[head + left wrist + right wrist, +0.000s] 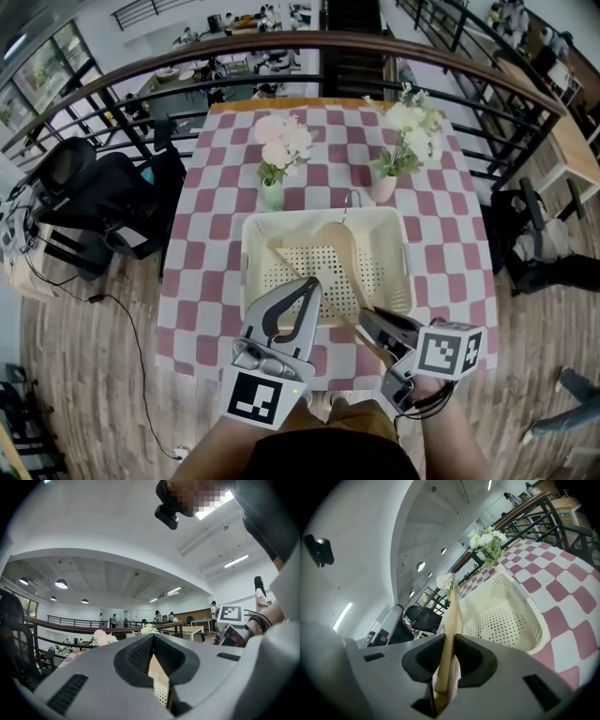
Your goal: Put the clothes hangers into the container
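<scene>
A cream perforated plastic basket (323, 217) sits on the pink-and-white checked desk (441, 234). The right claw (367, 319), at the basket's near rim, is clamped on a pale wooden clothes hanger (343, 262) — the hanger slants over the basket's inside, hook toward its far rim. The left claw (311, 283) is closed and empty, above the basket's near edge.

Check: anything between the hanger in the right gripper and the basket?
Nothing visible. The hanger, clamped in the right gripper, reaches over the basket, whose perforated floor looks bare. The left gripper, shut and empty, hovers over the near rim beside the hanger.
</scene>
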`<state>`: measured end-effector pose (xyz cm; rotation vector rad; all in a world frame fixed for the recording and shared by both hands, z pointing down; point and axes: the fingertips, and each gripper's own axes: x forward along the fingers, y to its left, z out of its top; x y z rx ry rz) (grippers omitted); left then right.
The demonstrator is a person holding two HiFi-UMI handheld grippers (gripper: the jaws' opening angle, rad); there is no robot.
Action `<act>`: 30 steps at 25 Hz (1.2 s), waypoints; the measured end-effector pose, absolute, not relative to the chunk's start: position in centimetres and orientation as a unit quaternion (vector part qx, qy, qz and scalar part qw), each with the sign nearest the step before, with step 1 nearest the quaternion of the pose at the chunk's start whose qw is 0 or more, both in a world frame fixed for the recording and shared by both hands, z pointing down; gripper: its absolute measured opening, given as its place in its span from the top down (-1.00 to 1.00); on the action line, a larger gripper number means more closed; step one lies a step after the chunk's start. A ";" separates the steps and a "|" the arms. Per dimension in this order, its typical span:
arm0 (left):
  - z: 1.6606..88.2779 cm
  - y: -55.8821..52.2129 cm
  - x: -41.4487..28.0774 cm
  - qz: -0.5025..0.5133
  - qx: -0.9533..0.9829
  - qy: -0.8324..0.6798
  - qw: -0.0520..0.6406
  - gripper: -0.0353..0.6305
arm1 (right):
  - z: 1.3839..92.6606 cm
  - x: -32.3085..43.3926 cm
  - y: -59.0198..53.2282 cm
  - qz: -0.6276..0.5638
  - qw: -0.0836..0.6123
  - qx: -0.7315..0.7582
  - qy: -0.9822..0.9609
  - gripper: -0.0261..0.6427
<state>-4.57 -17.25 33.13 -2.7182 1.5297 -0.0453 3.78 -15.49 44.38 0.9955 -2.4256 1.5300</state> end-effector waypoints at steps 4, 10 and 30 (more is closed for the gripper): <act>33.4 -17.5 -4.5 -0.018 -0.871 0.490 0.008 0.87 | 44.6 3.5 -15.9 0.499 0.057 0.325 -0.801 0.69; 33.7 -17.7 -4.3 -0.023 -0.870 0.492 0.010 0.87 | 45.8 4.3 -16.6 0.457 0.109 0.355 -0.808 0.70; 34.2 -18.3 -3.6 -0.037 -0.872 0.488 0.011 0.87 | 47.6 6.4 -18.0 0.353 0.208 0.410 -0.815 0.65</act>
